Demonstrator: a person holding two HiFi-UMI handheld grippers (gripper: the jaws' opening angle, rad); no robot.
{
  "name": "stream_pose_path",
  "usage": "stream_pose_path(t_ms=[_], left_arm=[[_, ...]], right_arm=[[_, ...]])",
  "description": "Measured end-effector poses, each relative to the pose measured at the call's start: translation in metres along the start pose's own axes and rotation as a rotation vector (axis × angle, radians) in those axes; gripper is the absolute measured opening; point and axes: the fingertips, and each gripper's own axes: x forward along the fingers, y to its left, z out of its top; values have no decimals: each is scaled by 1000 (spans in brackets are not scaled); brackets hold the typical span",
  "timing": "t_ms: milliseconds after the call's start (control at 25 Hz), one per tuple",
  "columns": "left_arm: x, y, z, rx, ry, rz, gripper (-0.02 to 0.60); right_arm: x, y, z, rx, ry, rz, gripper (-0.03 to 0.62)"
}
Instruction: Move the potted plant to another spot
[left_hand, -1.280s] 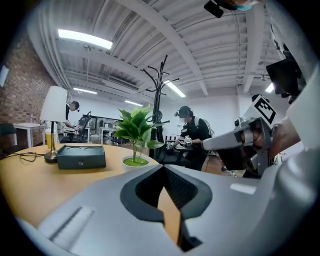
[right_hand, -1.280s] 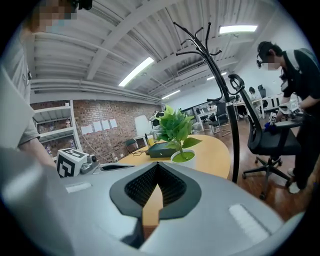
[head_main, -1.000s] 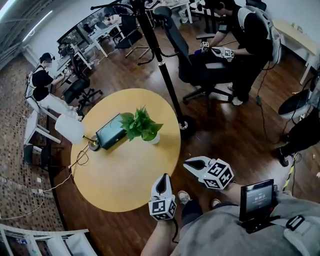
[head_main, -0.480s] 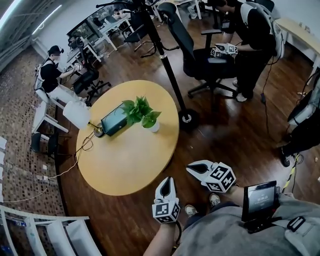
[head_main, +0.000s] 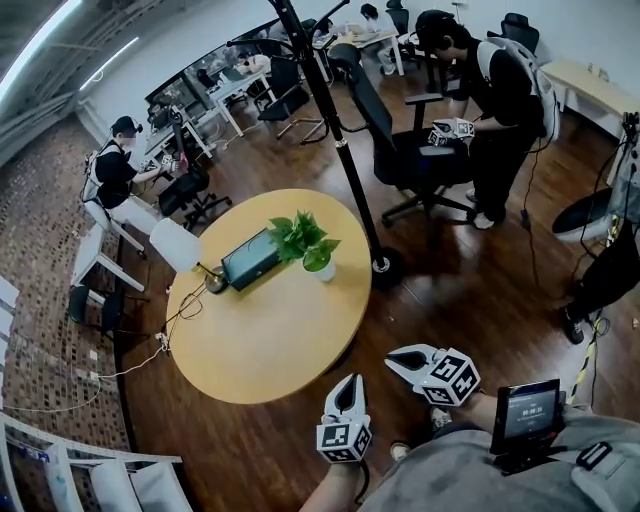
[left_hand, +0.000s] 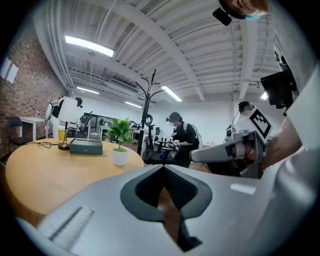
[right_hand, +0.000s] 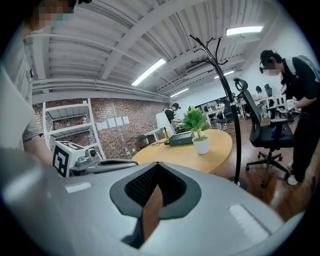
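Both pairs of jaws are pressed together with nothing between them. The left gripper (left_hand: 163, 172) shows only the dark slit where its pads meet, and the right gripper (right_hand: 156, 170) looks the same.

In the head view the left gripper (head_main: 347, 381) now hangs over the wooden floor just off the near edge of the round yellow surface (head_main: 270, 345). A second ago it overlapped that edge. The right gripper (head_main: 393, 356) is beside it, further out over the floor, and has shifted along with it. Both point roughly toward the surface, but neither looks any nearer the plant than before.

The potted plant (head_main: 316, 247) has not moved. It stands upright toward the far side of the surface, just beside the black box (head_main: 250, 260), with the lamp (head_main: 178, 246) beyond that. It is well apart from both grippers. By my reading the carry has not begun. The approach has yet to be made, and the jaws will have to open before they can take the pot.

The small white pot (right_hand: 201, 145) holds a leafy green plant whose leaves spread wider than the rim. Nothing spills from it. The black box is closed, so its contents cannot be seen.
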Motion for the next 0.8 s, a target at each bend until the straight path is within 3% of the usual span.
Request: stream_pose_path(t_ms=[280, 600, 800], left_arm=[[-41, -20, -9, -53, 20, -80, 0], [-70, -37, -15, -184, 25, -114, 0], [-69, -40, -12, -180, 13, -136, 0]], right_arm=[[-16, 38, -19, 9, 25, -40, 2], [-30, 72, -25, -15, 29, 9, 0], [-29, 72, -24, -27, 22, 23, 0]])
